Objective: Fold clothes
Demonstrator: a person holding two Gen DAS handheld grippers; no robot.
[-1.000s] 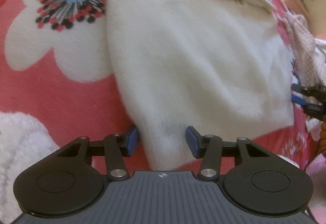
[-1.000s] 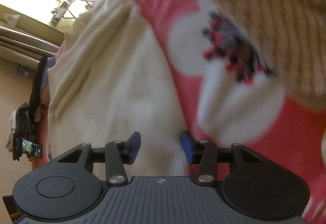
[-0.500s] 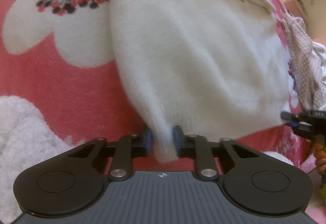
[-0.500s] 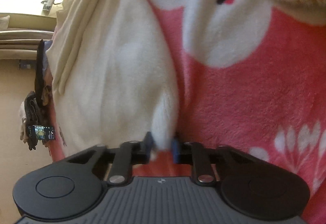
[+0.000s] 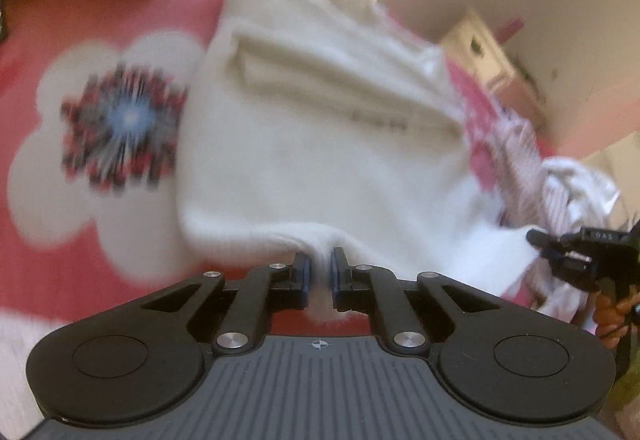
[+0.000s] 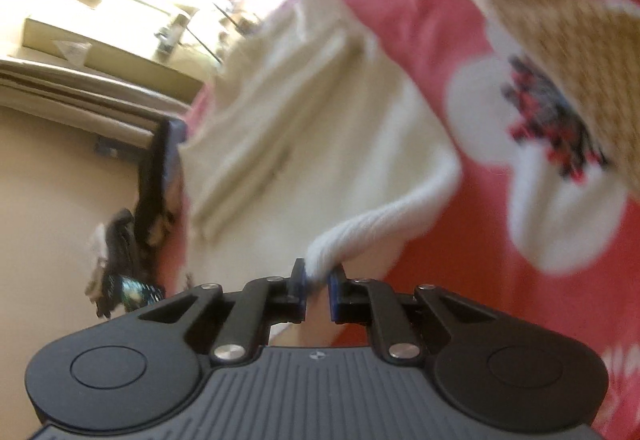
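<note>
Each tool has a dark grey ribbed housing with a small white crosshair mark at the centre of its front edge. Relative to that crosshair, a broad matte-black lobe with an embossed circle spreads to either side, and two black link bars, pinned by silver round-headed screws, run forward to the left gripper. Its fingers are black with blue pads. The right gripper is built identically. Its black front also shows at the left wrist view's right edge.
</note>
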